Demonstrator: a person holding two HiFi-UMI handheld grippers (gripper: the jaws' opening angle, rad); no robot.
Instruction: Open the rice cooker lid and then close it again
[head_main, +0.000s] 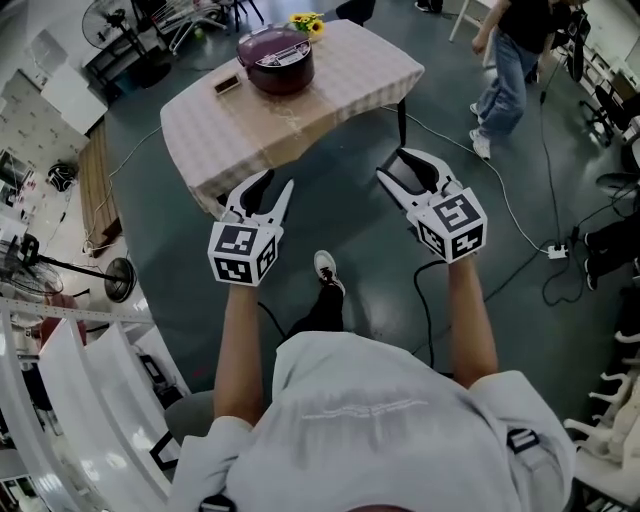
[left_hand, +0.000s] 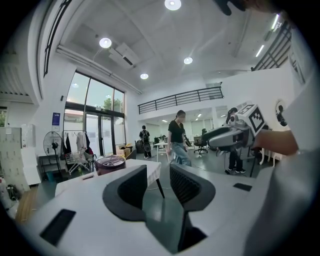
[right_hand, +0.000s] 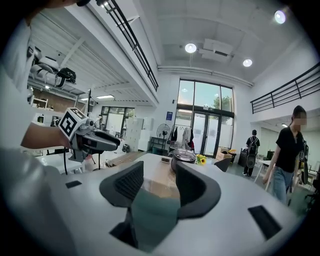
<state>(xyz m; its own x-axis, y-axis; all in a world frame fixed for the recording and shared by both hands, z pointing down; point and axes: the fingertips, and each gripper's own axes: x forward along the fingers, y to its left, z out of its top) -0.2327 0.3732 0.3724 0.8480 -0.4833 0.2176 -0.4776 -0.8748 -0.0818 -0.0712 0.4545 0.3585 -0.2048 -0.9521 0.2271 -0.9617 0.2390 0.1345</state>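
A dark maroon rice cooker (head_main: 275, 60) with its lid down stands at the far end of a table (head_main: 330, 100) covered in a checked cloth. Both grippers hang in the air short of the table's near edge, well away from the cooker. My left gripper (head_main: 272, 192) is open with nothing between its jaws, and my right gripper (head_main: 400, 168) is open and empty too. The left gripper view shows the cooker (left_hand: 110, 163) far off to the left of its jaws (left_hand: 157, 175). In the right gripper view the cooker (right_hand: 183, 157) sits just above the jaw gap (right_hand: 159, 175).
A small dark box (head_main: 227, 84) and yellow flowers (head_main: 306, 22) lie beside the cooker. A person (head_main: 510, 60) walks past the table at the back right. Cables (head_main: 520, 225) run over the floor on the right, and a round-based stand (head_main: 118, 278) is at the left.
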